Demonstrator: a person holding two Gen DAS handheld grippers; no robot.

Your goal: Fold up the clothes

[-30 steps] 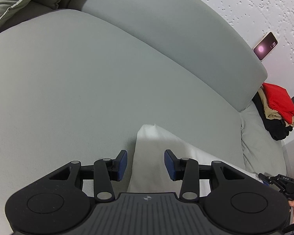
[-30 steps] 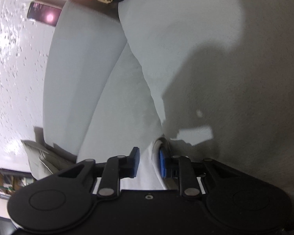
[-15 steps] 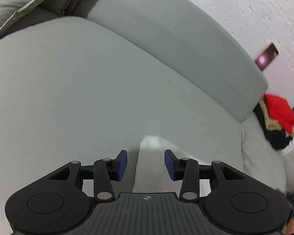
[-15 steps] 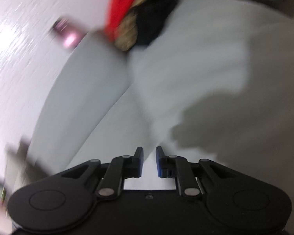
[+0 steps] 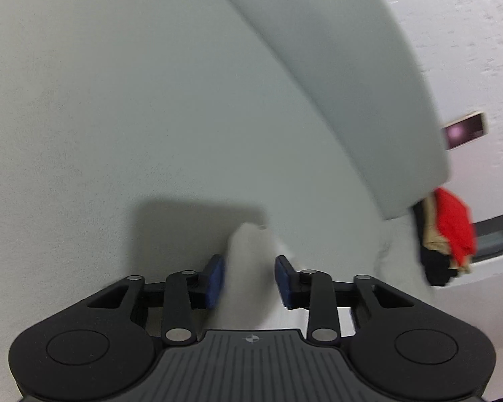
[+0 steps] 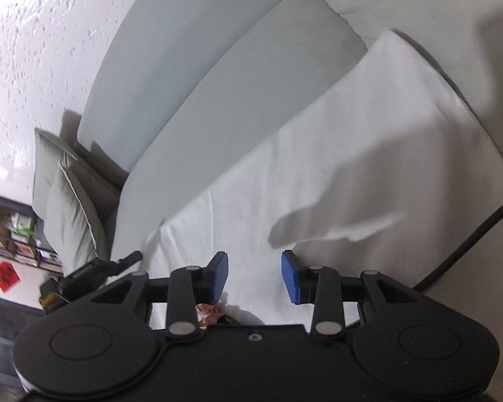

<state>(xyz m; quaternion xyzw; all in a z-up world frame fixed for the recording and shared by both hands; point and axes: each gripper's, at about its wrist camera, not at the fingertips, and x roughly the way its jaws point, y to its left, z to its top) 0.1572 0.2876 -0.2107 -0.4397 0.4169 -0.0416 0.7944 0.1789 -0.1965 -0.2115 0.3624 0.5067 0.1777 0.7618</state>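
Cloth, white and thin, and in the left wrist view a corner of the white garment (image 5: 249,268) rises between the fingers of the left gripper (image 5: 249,279); the jaws stand spread with the fabric loose in the gap, brushing the left pad at most, not pinched as far as I can judge. It lies on the grey sofa (image 5: 117,100), and it looks light, soft and floppy, so it should sag from any single hold; corners and hems look the best places to grip. Blur smears this view, and a pile of red, tan and black clothes (image 5: 447,238) at the sofa's end cannot be read piece by piece. Over to the right wrist view: the garment (image 6: 369,154) spreads long and flat along the seat, one loose flap (image 6: 335,224) curling up near the right gripper (image 6: 255,273), whose jaws are spread wide over the cloth with nothing between the pads. The near edge hides under the tool, shadows cover the far corner, and which kind of garment it is I cannot tell.
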